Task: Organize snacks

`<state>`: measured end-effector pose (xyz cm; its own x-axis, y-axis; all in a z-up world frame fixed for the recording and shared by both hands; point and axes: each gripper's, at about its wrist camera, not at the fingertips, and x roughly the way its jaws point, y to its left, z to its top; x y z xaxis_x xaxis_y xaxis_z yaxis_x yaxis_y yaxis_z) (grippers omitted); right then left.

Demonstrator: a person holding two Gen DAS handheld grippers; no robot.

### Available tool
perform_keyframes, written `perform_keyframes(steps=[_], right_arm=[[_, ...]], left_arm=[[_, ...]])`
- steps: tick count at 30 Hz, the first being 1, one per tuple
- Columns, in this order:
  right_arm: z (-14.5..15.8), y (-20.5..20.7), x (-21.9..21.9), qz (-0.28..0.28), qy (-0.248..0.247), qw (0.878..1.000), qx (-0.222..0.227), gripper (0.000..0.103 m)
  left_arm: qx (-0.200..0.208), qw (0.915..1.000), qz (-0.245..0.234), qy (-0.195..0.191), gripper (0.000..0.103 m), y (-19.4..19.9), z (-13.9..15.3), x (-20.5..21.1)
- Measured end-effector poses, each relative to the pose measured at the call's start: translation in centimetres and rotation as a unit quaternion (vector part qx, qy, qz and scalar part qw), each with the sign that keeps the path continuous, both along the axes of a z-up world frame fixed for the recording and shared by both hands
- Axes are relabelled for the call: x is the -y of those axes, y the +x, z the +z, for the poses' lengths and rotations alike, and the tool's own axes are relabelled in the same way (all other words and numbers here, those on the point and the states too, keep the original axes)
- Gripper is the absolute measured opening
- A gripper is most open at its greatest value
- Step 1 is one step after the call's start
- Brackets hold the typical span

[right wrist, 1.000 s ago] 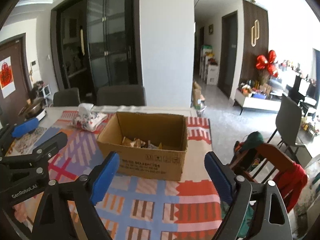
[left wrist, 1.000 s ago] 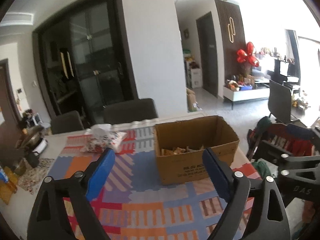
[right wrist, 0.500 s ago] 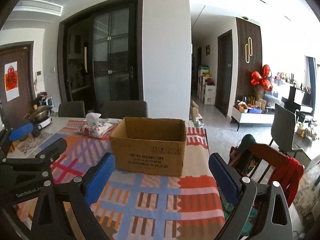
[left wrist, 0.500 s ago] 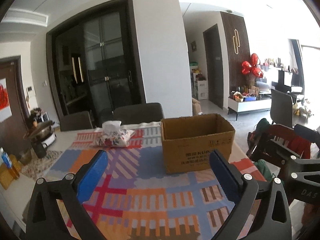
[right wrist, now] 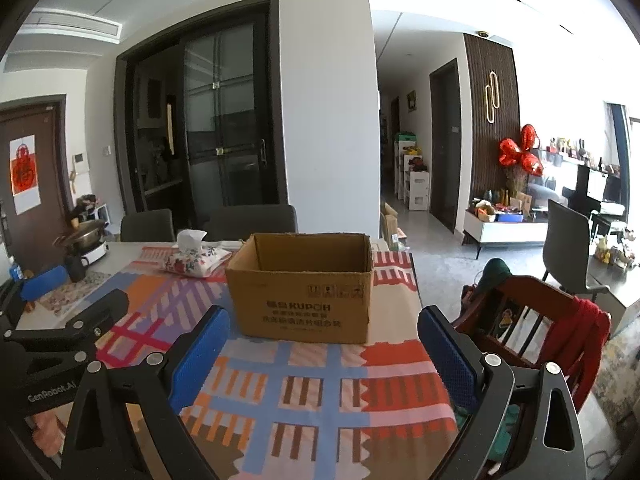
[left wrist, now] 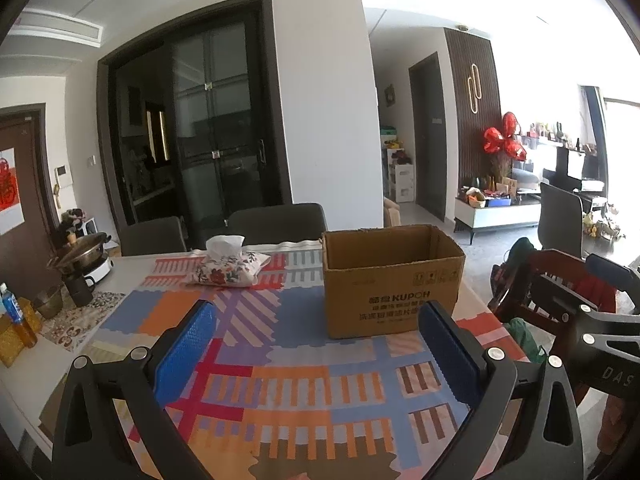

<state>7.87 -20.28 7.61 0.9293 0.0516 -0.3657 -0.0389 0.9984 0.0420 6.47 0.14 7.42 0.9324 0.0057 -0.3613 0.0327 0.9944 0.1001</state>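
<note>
An open brown cardboard box (left wrist: pixel 390 280) (right wrist: pixel 302 286) stands on the patterned tablecloth (left wrist: pixel 280 360) of the dining table. Its inside is hidden from this low angle, so no snacks show. My left gripper (left wrist: pixel 316 316) is open and empty, held low in front of the box and a little to its left. My right gripper (right wrist: pixel 323 320) is open and empty, held just in front of the box. The left gripper also shows at the left of the right wrist view (right wrist: pixel 60 320); the right gripper shows at the right of the left wrist view (left wrist: pixel 592 312).
A floral tissue pouch (left wrist: pixel 226 266) (right wrist: pixel 196 258) lies behind and left of the box. A pot, a dark cup (left wrist: pixel 80 288) and a bottle (left wrist: pixel 14 312) stand at the table's left end. Dark chairs (left wrist: pixel 276 220) stand behind; a wooden chair with red cloth (right wrist: pixel 560 320) is at right.
Both grippers have dropped lower and levelled out; the box's snacks, visible one second ago, are now hidden behind its front wall. Both jaws stay open.
</note>
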Motion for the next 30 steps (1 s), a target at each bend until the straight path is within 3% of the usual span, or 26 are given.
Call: perform_keyframes(steps=[30], right_arm=[[-0.7, 0.02, 0.09, 0.003, 0.002, 1.0, -0.012, 0.096]], left_arm=[[0.009, 0.9998, 0.015, 0.011, 0.103, -0.45, -0.49, 0.11]])
